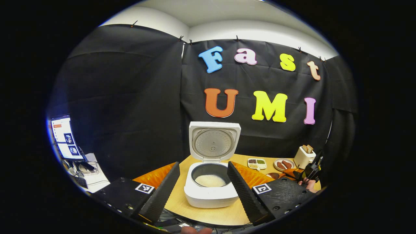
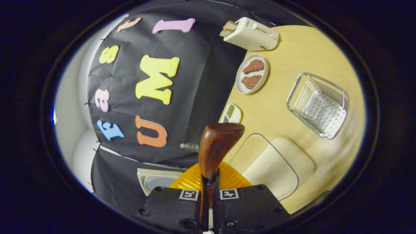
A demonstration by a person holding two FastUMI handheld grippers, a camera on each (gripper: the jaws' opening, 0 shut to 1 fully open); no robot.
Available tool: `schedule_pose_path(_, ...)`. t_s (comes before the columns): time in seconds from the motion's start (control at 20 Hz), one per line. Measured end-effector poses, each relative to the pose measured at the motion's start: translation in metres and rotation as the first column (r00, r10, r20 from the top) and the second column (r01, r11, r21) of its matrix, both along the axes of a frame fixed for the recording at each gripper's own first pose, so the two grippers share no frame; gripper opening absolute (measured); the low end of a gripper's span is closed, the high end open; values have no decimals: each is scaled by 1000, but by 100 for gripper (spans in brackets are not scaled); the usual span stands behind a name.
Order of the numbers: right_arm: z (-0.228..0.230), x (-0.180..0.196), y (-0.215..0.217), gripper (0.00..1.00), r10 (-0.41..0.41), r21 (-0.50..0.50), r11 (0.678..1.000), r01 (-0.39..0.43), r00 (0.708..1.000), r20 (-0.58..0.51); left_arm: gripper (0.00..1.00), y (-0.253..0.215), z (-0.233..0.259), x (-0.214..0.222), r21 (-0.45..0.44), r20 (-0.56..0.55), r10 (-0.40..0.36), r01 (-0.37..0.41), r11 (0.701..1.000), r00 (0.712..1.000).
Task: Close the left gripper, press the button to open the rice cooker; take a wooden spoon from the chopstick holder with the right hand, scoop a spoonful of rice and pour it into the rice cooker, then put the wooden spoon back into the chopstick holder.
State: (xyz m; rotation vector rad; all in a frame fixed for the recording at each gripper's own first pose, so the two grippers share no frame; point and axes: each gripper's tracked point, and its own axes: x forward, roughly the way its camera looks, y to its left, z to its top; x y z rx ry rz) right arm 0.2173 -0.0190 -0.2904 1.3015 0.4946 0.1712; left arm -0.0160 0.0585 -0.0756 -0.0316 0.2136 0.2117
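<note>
The white rice cooker stands open on the wooden table, its lid upright and white rice in its pot. My left gripper is open, its two fingers spread to either side of the cooker without touching it. My right gripper is shut on the handle of a brown wooden spoon, whose bowl points away from me; no rice shows on it. A clear dish of rice lies just right of the spoon. The right gripper also shows at the table's right edge, held by a hand.
A perforated metal basket sits on the table beyond the rice dish. A toaster, a plate of meat pieces, a small divided dish and a bottle stand along the back. A monitor is at far left.
</note>
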Motion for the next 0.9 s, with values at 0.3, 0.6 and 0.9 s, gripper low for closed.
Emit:
schedule_pose_path(0.3,78,6,81,10,179,-35,984,-176,978,111,94,8,-2,-6,6,29,15,-15,1000,999)
schedule_pose_path(0.6,116,26,176,10,316,-139,945,-295,935,159,94,33,-2,-13,5,39,68,-68,998,997)
schedule_pose_path(0.9,103,46,245,10,402,-372,867,-333,907,126,94,68,1,-34,-12,39,116,-116,993,993)
